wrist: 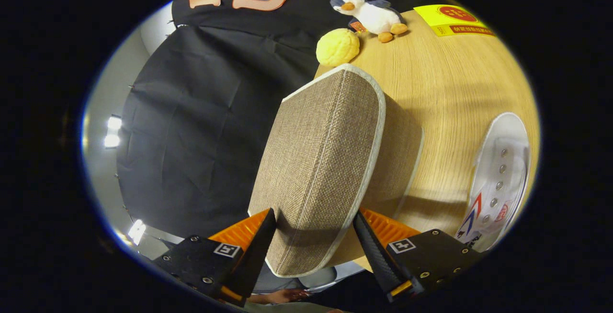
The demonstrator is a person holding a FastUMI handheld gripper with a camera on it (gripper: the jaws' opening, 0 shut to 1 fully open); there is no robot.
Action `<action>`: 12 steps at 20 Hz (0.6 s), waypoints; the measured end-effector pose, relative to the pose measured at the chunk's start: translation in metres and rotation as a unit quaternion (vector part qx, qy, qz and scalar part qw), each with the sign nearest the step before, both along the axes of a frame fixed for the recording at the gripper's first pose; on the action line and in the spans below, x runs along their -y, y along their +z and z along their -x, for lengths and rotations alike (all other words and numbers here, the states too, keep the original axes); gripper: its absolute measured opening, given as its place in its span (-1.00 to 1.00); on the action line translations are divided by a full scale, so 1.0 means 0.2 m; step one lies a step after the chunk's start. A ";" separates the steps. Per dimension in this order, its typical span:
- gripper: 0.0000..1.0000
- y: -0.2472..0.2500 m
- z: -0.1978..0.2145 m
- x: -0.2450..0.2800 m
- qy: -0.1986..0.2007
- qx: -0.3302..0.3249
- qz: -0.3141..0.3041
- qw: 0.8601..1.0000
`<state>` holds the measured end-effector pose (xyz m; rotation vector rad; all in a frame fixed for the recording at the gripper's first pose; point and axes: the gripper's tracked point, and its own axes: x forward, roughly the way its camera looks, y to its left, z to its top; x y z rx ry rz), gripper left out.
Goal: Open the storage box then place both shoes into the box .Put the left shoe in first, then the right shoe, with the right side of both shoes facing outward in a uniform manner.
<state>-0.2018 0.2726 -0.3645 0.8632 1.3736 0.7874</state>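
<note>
The brown woven-fabric storage box lid with pale piping stands between the gripper fingers, lifted up on edge, and both fingers look pressed against its near end, so I judge the gripper clamped on the lid in mid-opening. The body of the box lies behind the lid and is mostly hidden; I cannot see inside it. To the right, on the light wooden table, lies a white lace-up shoe with metal eyelets and a red-and-blue mark, partly cut off, and I cannot tell whether it is the left or the right one. At the far side of the table sit a yellow bumpy ball, a black-and-white plush penguin and a yellow printed card. The grip sits near one edge of stiff cloth, so the lid could slip out and fall shut, or a hard pull could drag the light box along the table toward the shoe.
</note>
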 end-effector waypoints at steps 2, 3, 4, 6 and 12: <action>0.92 0.02 0.00 0.00 -0.006 -0.010 -0.012 1.000; 0.91 0.03 -0.01 0.00 -0.009 -0.015 -0.018 1.000; 0.88 0.05 -0.01 0.02 -0.012 -0.016 -0.021 1.000; 0.80 0.07 -0.04 0.04 -0.020 -0.014 -0.025 0.999; 0.49 0.24 -0.04 0.12 -0.023 0.003 -0.034 0.999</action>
